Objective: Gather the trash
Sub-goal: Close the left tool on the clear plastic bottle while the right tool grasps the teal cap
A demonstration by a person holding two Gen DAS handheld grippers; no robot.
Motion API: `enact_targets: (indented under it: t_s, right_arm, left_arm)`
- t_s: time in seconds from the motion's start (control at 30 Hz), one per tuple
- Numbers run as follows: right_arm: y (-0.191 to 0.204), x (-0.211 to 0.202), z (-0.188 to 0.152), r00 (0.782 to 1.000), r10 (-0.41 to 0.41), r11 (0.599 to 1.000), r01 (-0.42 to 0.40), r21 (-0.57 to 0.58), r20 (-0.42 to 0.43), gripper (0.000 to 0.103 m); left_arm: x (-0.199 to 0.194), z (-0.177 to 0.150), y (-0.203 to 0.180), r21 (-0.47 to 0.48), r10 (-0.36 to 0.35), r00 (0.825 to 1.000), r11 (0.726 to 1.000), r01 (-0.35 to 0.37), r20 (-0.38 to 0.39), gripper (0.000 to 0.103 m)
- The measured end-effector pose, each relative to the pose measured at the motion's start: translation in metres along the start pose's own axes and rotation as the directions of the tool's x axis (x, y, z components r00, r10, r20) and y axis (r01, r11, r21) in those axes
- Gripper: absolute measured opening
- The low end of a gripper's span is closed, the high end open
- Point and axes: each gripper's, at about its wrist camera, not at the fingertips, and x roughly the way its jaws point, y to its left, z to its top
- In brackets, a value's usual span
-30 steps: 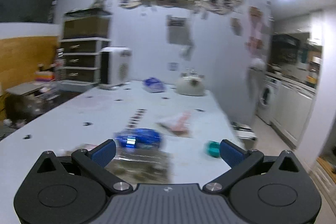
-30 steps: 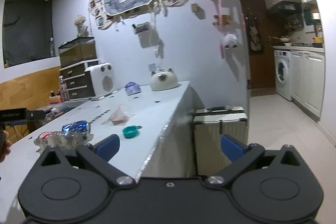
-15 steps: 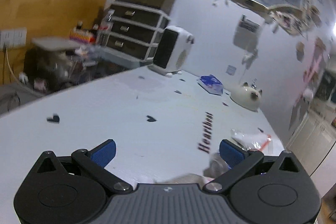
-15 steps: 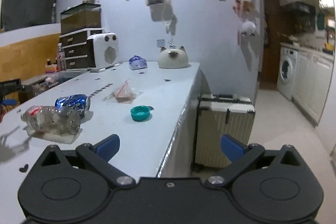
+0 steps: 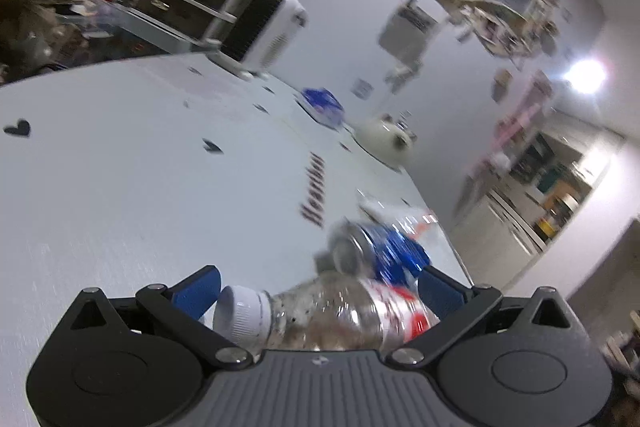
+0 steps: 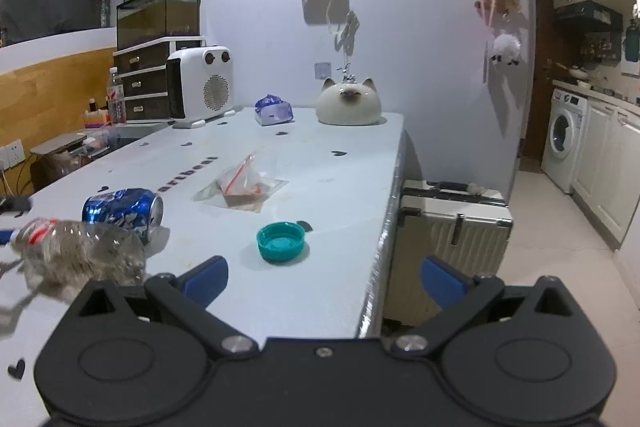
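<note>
A clear plastic bottle [image 5: 340, 315] with a white cap lies on its side between the fingers of my open left gripper [image 5: 316, 287]; the fingers stand wide apart. It also shows in the right wrist view [image 6: 80, 251]. A crushed blue can [image 5: 380, 251] lies just beyond it, seen too in the right wrist view [image 6: 124, 209]. A teal lid [image 6: 281, 241] and a clear plastic bag [image 6: 242, 185] lie on the white table [image 6: 340, 167]. My right gripper [image 6: 324, 275] is open and empty above the table's near right edge.
A white heater [image 6: 200, 87], a blue tissue pack [image 6: 274, 111] and a cat-shaped ceramic [image 6: 348, 103] stand at the table's far end. A white suitcase [image 6: 452, 227] stands on the floor against the table's right side. Drawers [image 6: 144, 79] stand at the back left.
My left gripper has swung back down over the table, and the bottle now lies between its fingers. My right gripper has moved closer to the table and the teal lid.
</note>
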Motion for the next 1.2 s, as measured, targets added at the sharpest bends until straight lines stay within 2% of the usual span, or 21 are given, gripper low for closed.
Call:
enact_targets:
  t_s: [0.1, 0.2, 0.27, 0.37, 0.43, 0.53, 0.57, 0.63, 0.77, 0.83, 0.87, 1.03, 1.2]
  right_arm:
    - [0.002, 0.02, 0.006, 1.0, 0.019, 1.0, -0.019, 0.004, -0.013, 0.103]
    - [0.004, 0.039, 0.005, 1.0, 0.02, 1.0, -0.02, 0.014, -0.024, 0.102]
    - [0.006, 0.049, 0.004, 1.0, 0.018, 1.0, -0.018, -0.001, -0.022, 0.096]
    - [0.009, 0.066, 0.005, 0.999, 0.034, 0.999, -0.035, -0.028, -0.034, 0.093]
    - [0.01, 0.076, 0.007, 0.999, 0.042, 0.998, -0.043, -0.038, -0.036, 0.093]
    - [0.013, 0.092, 0.011, 0.998, 0.052, 0.996, -0.055, -0.067, -0.045, 0.091]
    - [0.015, 0.097, 0.012, 0.997, 0.055, 0.995, -0.059, -0.077, -0.055, 0.088]
    - [0.021, 0.108, 0.012, 0.994, 0.06, 0.992, -0.069, -0.104, -0.089, 0.08]
    - [0.028, 0.125, 0.012, 0.985, 0.078, 0.99, -0.096, -0.108, -0.155, 0.06]
    - [0.028, 0.13, 0.013, 0.983, 0.078, 0.991, -0.094, -0.09, -0.169, 0.055]
    - [0.027, 0.131, 0.013, 0.983, 0.084, 0.992, -0.098, -0.076, -0.164, 0.049]
    - [0.024, 0.115, 0.007, 0.981, 0.129, 0.99, -0.136, -0.037, -0.144, 0.049]
    - [0.027, 0.084, -0.009, 0.976, 0.158, 0.986, -0.163, -0.022, -0.153, 0.049]
  left_arm:
    - [-0.009, -0.016, -0.009, 0.017, -0.054, 0.998, 0.998, 0.054, -0.043, 0.103]
    - [-0.014, -0.031, -0.025, 0.055, -0.126, 0.986, 0.99, 0.132, -0.105, 0.103]
    - [-0.017, -0.04, -0.038, 0.1, -0.149, 0.979, 0.981, 0.164, -0.142, 0.103]
    - [-0.019, -0.056, -0.058, 0.143, -0.207, 0.956, 0.96, 0.239, -0.206, 0.103]
    - [-0.018, -0.068, -0.073, 0.17, -0.244, 0.934, 0.941, 0.293, -0.259, 0.103]
    - [-0.017, -0.082, -0.094, 0.229, -0.252, 0.915, 0.915, 0.331, -0.315, 0.103]
    - [-0.017, -0.085, -0.099, 0.246, -0.243, 0.915, 0.912, 0.328, -0.321, 0.103]
    - [-0.015, -0.089, -0.107, 0.271, -0.211, 0.928, 0.915, 0.298, -0.308, 0.103]
    - [-0.012, -0.086, -0.12, 0.34, -0.065, 0.975, 0.931, 0.135, -0.211, 0.103]
    - [-0.01, -0.081, -0.127, 0.374, -0.007, 0.986, 0.925, 0.07, -0.167, 0.103]
    - [-0.009, -0.078, -0.13, 0.379, 0.01, 0.988, 0.924, 0.05, -0.154, 0.103]
    - [0.009, -0.062, -0.142, 0.38, 0.032, 0.99, 0.925, 0.023, -0.137, 0.103]
    - [0.028, -0.062, -0.15, 0.415, 0.111, 0.979, 0.909, -0.032, -0.168, 0.101]
